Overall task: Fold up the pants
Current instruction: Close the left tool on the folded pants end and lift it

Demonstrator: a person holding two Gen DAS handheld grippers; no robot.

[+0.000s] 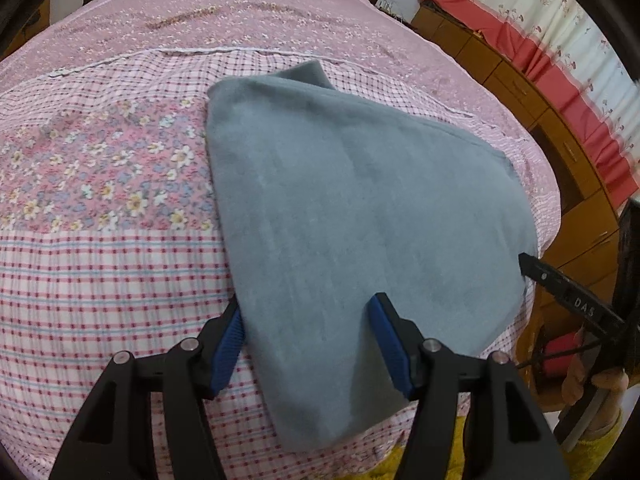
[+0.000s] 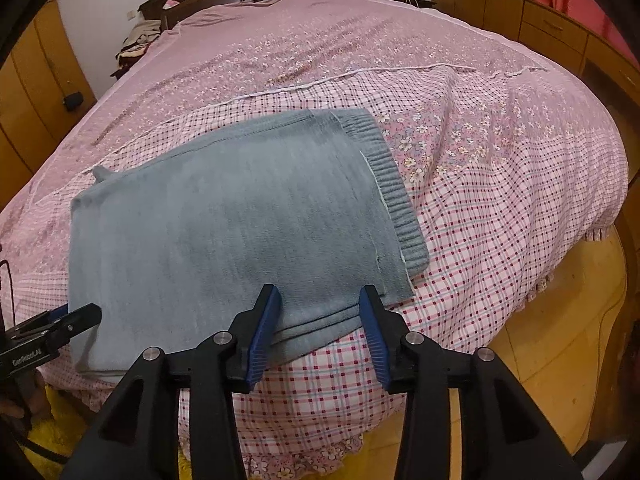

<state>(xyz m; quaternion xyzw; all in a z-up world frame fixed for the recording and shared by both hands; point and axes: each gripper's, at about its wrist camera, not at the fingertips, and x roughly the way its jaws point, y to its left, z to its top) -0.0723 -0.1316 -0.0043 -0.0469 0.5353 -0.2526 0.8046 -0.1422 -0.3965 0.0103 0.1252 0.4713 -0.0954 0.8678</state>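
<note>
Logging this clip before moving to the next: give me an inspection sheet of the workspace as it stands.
Surface: bed under pink checked and floral cover.
Job's things: grey-blue pants, folded into a flat stack near the bed's near edge, ribbed waistband on the right.
Clutter: heap of clothes beside the headboard.
Grippers: left gripper open, astride the near left corner; right gripper open over the near hem.
Cables: black cord at the left gripper.
Surroundings: wooden cabinets, red-trimmed curtain, wooden floor.

Grey-blue pants [image 2: 224,224], pink checked-and-floral bedspread [image 2: 500,208], seemingly yellow rug [image 2: 60,412].
</note>
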